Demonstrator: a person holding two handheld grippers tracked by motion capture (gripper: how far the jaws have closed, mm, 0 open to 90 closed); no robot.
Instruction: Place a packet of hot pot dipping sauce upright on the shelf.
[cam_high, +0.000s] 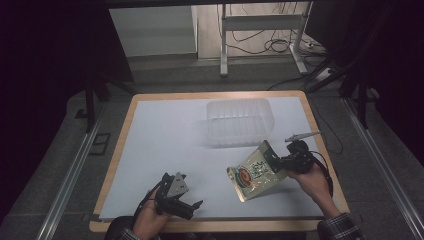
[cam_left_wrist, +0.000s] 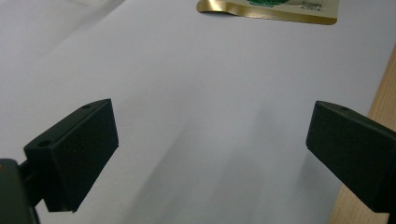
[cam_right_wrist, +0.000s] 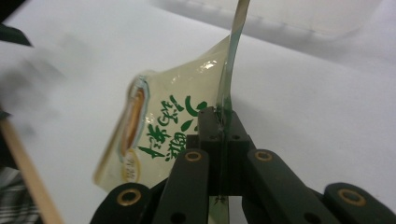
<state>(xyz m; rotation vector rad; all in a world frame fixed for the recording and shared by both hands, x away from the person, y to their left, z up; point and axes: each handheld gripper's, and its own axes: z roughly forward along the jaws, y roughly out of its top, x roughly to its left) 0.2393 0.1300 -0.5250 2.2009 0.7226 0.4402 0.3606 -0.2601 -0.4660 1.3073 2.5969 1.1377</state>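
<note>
A pale gold snack pouch (cam_high: 255, 171) with green lettering hangs tilted over the white sheet at the right. My right gripper (cam_high: 278, 160) is shut on its sealed top edge, and the pouch (cam_right_wrist: 159, 135) droops away to the left of the pinched jaws in the right gripper view (cam_right_wrist: 220, 122). My left gripper (cam_high: 191, 206) rests low near the table's front edge, jaws wide apart with nothing between them (cam_left_wrist: 212, 140). The pouch's gold bottom edge (cam_left_wrist: 266, 10) shows at the top of the left gripper view.
A clear plastic tub (cam_high: 239, 121) stands at the back centre of the white sheet (cam_high: 165, 145). The wooden table rim (cam_high: 118, 145) frames the sheet. A pen-like tool (cam_high: 302, 135) lies by the right edge. Floor rails and cables lie beyond the table.
</note>
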